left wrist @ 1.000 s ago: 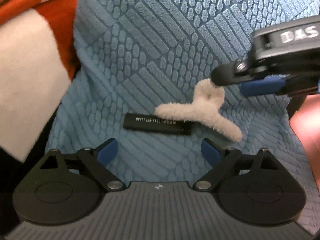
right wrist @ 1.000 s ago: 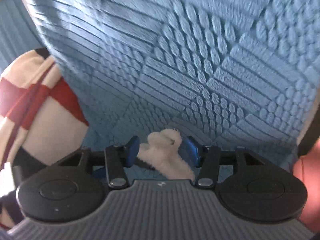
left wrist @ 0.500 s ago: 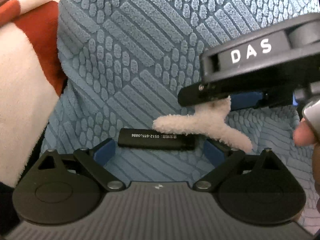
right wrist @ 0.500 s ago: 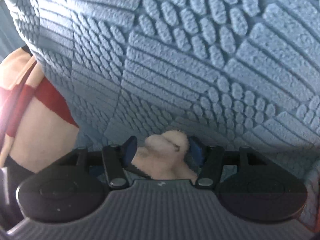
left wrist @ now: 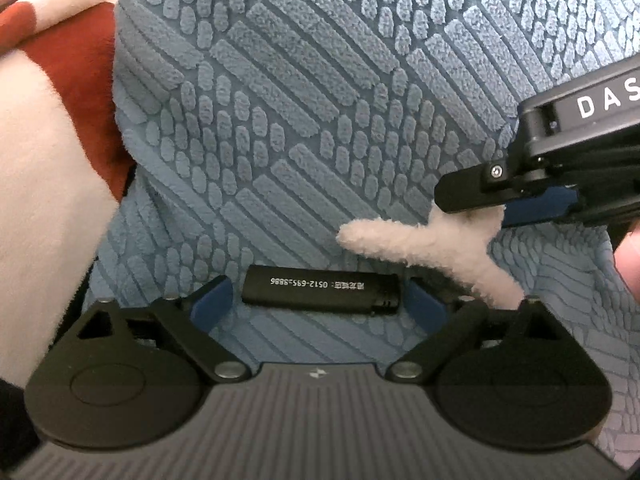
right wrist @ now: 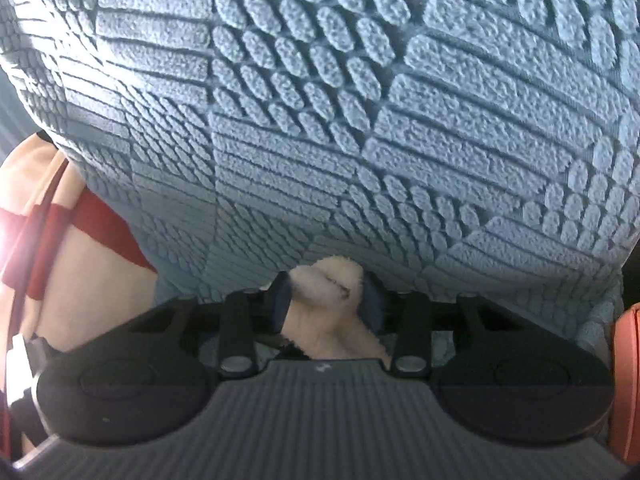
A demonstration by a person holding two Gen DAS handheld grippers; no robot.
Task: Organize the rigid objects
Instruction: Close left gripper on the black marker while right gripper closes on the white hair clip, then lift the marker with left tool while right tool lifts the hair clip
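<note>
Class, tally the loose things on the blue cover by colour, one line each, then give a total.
Black: 1, the lighter
White: 1, the fluffy hair clip, held in the right claw
Total: 2

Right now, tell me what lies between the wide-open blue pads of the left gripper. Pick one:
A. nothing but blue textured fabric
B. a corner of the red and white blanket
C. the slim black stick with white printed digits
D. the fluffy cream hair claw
C: in the left wrist view the slim black stick with white printed digits lies crosswise on the blue textured fabric between the pads of the left gripper, untouched by them.
</note>
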